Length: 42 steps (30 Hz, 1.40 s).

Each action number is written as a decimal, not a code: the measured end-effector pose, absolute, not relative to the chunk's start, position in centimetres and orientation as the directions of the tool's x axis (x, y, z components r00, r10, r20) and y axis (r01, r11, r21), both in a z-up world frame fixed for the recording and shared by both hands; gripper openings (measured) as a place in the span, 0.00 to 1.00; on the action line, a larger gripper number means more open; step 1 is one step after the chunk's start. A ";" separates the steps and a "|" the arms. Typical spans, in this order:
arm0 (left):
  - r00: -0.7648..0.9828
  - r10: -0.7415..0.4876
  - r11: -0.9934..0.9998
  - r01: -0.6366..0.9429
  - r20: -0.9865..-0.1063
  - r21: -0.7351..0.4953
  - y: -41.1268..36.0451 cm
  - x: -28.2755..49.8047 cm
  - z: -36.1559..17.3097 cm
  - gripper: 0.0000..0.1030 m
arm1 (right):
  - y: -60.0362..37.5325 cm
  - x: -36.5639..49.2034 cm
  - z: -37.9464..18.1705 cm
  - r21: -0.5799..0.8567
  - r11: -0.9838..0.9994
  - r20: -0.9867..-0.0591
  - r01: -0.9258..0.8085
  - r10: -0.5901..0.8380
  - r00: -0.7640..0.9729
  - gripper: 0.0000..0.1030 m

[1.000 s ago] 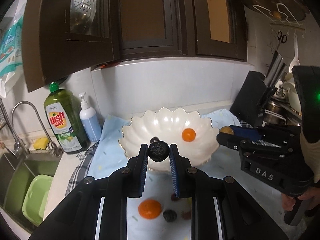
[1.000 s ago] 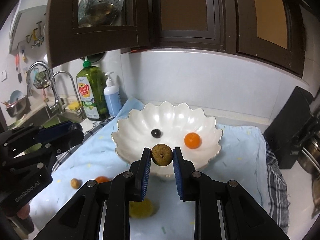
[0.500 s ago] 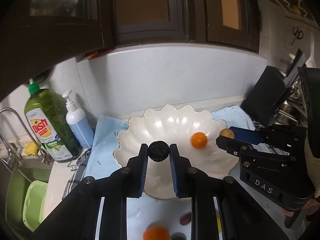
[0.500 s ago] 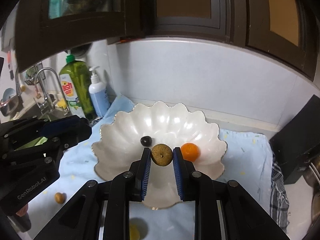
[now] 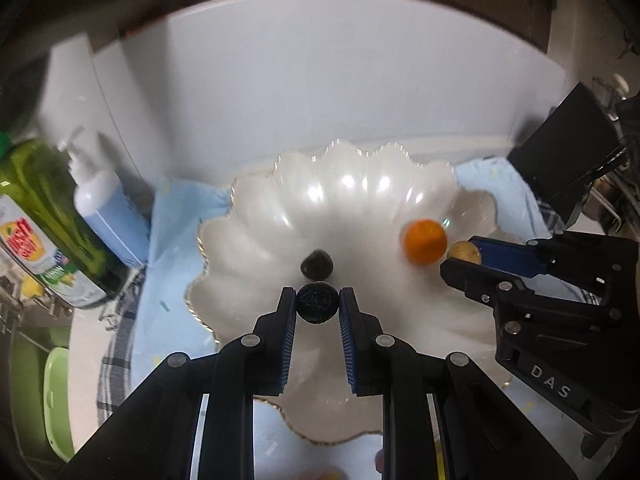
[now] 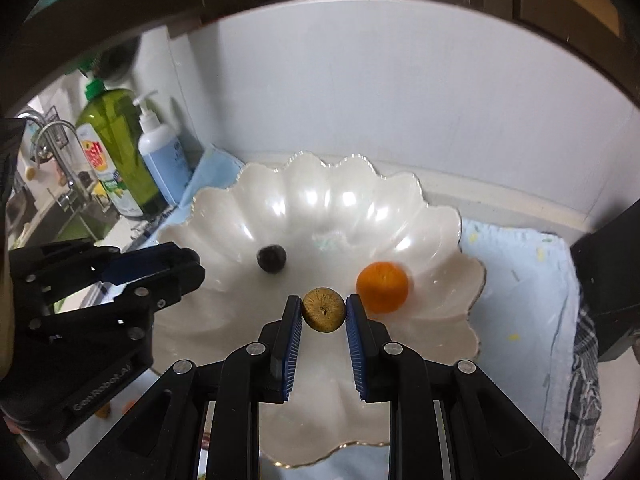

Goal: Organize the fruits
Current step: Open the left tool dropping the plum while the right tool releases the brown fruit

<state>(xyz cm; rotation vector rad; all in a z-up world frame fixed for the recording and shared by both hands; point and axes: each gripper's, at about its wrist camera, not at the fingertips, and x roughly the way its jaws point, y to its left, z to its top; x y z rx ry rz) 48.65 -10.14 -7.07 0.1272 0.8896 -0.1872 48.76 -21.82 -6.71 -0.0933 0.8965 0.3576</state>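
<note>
- Two small fruits are held over the white scalloped bowl [image 6: 440,216], one in each gripper.
- Left gripper [image 5: 318,308] pinches a black fruit [image 5: 317,303] between its blue pads; the fruit is round, nearly black, with a rough, finely speckled skin. Being almost a ball, it shows no clear long axis, and I cannot tell where its stem end faces.
- Right gripper [image 6: 323,311] pinches a brown fruit [image 6: 323,309]; it is round and slightly flattened, dull golden-brown, with a small dark dimple facing the camera. So its stem or blossom end points back along the fingers, its short axis lying roughly along them.
- Both held fruits hang above the near half of the bowl's hollow, clear of its surface as far as can be seen.
- Inside the bowl lie a dark plum-like fruit [image 6: 271,258], left of centre, and an orange [image 6: 383,286], to the right; they are well apart.
- In the left wrist view the brown fruit sits just beside the orange, whether touching I cannot tell.
- Bowl rests on a light blue cloth [image 6: 520,264].
- Left of it stand a green dish soap bottle [image 6: 116,148] and a blue pump bottle [image 6: 160,156], both upright.
</note>
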 end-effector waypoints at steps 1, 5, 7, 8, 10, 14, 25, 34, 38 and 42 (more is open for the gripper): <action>0.606 -0.108 0.977 0.213 -0.788 0.030 -10.2 48.9 -7.4 0.22 | -21.8 49.0 -7.1 0.062 0.938 -0.788 -0.341 0.256 0.560 0.23; 0.568 -0.103 0.978 0.209 -0.816 0.023 -10.3 50.1 -8.7 0.22 | -21.8 49.9 -8.1 0.056 0.938 -0.806 -0.342 0.245 0.539 0.23; 0.552 -0.100 0.977 0.211 -0.828 0.023 -10.5 50.4 -9.3 0.22 | -21.8 50.4 -8.5 0.063 0.939 -0.815 -0.339 0.245 0.525 0.23; 0.548 -0.098 0.977 0.211 -0.831 0.024 -10.5 50.5 -9.4 0.22 | -21.9 50.6 -8.7 0.068 0.938 -0.820 -0.339 0.246 0.517 0.23; 0.539 -0.094 0.976 0.217 -0.837 0.030 -10.7 50.7 -9.7 0.22 | -21.9 50.9 -9.0 0.069 0.938 -0.826 -0.339 0.244 0.509 0.23; 0.529 -0.089 0.976 0.217 -0.844 0.033 -10.6 50.9 -10.1 0.36 | -21.8 51.0 -9.4 0.061 0.938 -0.832 -0.342 0.237 0.502 0.24; 0.574 -0.032 0.983 0.165 -0.819 0.077 -9.5 50.0 -8.4 0.63 | -22.4 50.6 -8.3 0.017 0.951 -0.816 -0.310 0.192 0.545 0.52; 0.630 -0.009 0.990 0.113 -0.776 0.080 -7.9 47.3 -5.7 0.76 | -22.5 48.4 -6.1 0.006 0.955 -0.776 -0.297 0.192 0.601 0.65; 0.660 -0.005 0.992 0.096 -0.751 0.078 -7.0 45.8 -4.2 0.82 | -22.0 46.9 -4.7 -0.002 0.952 -0.746 -0.305 0.201 0.635 0.68; 0.695 -0.002 0.994 0.078 -0.719 0.073 -5.9 43.8 -2.7 0.86 | -21.3 45.1 -3.1 -0.015 0.946 -0.706 -0.323 0.219 0.674 0.68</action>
